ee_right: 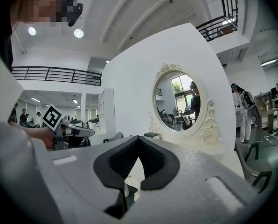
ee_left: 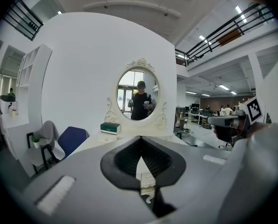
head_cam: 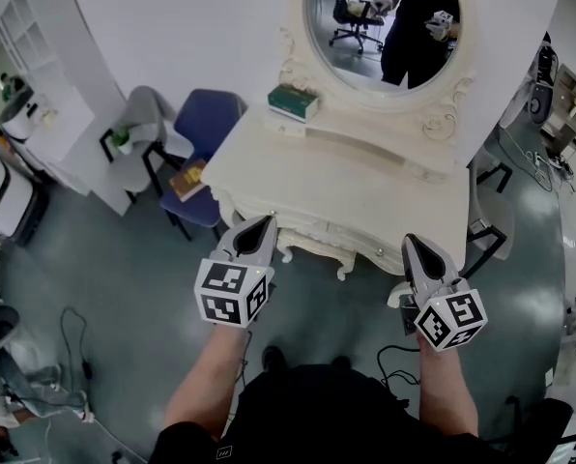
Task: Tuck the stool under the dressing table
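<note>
Facing the cream-white dressing table [head_cam: 365,177], both claws are held at its front edge, one toward each end. The left claw [head_cam: 266,222] is pressed fully together with nothing in it. The right claw [head_cam: 412,243] is likewise closed and empty. The table has a carved, scrolled apron and, at its back, an oval mirror [head_cam: 385,27] in an ornate frame. A green box [head_cam: 293,101] lies on its left rear corner. The stool cannot be made out in any view.
</note>
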